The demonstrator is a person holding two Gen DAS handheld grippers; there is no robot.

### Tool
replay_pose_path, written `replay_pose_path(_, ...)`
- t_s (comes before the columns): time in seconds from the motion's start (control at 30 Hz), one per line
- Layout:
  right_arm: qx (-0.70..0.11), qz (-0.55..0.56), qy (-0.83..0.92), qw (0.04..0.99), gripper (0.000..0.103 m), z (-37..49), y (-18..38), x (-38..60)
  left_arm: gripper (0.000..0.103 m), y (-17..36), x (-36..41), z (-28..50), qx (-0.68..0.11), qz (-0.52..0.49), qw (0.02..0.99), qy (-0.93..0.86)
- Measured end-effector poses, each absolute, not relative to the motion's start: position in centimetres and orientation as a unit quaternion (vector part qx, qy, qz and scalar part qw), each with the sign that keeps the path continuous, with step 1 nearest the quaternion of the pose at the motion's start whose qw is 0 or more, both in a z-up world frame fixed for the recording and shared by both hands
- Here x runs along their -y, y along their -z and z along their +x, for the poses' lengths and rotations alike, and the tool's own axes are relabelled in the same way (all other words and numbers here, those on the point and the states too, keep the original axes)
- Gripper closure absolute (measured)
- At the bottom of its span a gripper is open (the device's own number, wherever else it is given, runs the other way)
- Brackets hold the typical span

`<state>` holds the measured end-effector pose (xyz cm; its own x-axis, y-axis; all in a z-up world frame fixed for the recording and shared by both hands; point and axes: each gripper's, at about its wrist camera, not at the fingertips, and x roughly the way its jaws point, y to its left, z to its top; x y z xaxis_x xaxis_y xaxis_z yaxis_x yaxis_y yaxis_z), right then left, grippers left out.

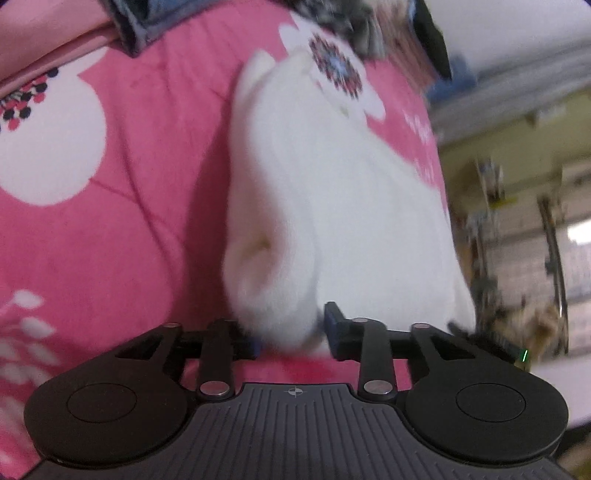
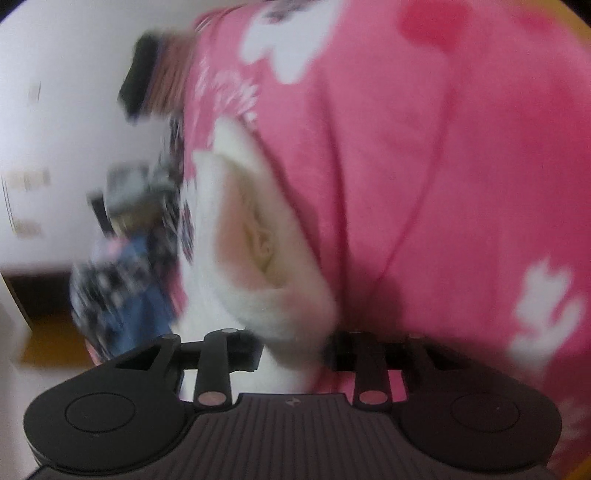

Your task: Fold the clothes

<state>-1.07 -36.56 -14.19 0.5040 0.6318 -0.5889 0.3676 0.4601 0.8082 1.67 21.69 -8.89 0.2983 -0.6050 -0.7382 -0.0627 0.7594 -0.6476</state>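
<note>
A white fluffy garment [image 1: 332, 192] lies on a pink flowered bedspread [image 1: 129, 184]. Its near corner bunches up between the fingers of my left gripper [image 1: 291, 339], whose jaws stand apart around the cloth without clamping it. In the blurred right wrist view another folded end of the same white garment [image 2: 251, 236], with a cream lining showing, reaches down between the fingers of my right gripper [image 2: 291, 354]. Those jaws are also parted, with the cloth loose between them.
Denim [image 1: 147, 22] and a dark patterned garment [image 1: 332, 18] lie at the bed's far side. The bed edge runs down the right, with room clutter [image 1: 517, 221] beyond. In the right wrist view, checked and blue clothes [image 2: 122, 280] and a black object [image 2: 140, 74] sit left of the bedspread [image 2: 443, 184].
</note>
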Motion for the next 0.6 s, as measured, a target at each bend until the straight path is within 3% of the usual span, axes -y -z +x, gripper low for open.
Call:
replay_pose_path(0.07, -0.52, 0.445, -0.108, 0.721, 0.061, -1.0, 12.3, 37.2, 0.064, 7.8, -22.6, 1.2, -0.581, -0.263, 0.747, 0.187)
replay_pose_path(0.2, -0.552, 0.317, -0.126, 0.761, 0.061, -0.7, 8.2, 38.9, 0.064, 5.3, -24.6, 0.6, -0.579, -0.206, 0.767, 0.185)
replay_pose_path(0.37, -0.482, 0.266, -0.123, 0.826, 0.061, 1.8, 4.8, 39.5, 0.062, 3.4, -25.1, 2.9, -0.509, -0.189, 0.824, 0.161)
replay_pose_path(0.6, -0.422, 0.191, -0.17, 0.87, 0.063, 9.6, 4.6, 34.1, 0.062, 5.6, -19.7, 9.9, -0.429, -0.137, 0.881, 0.147)
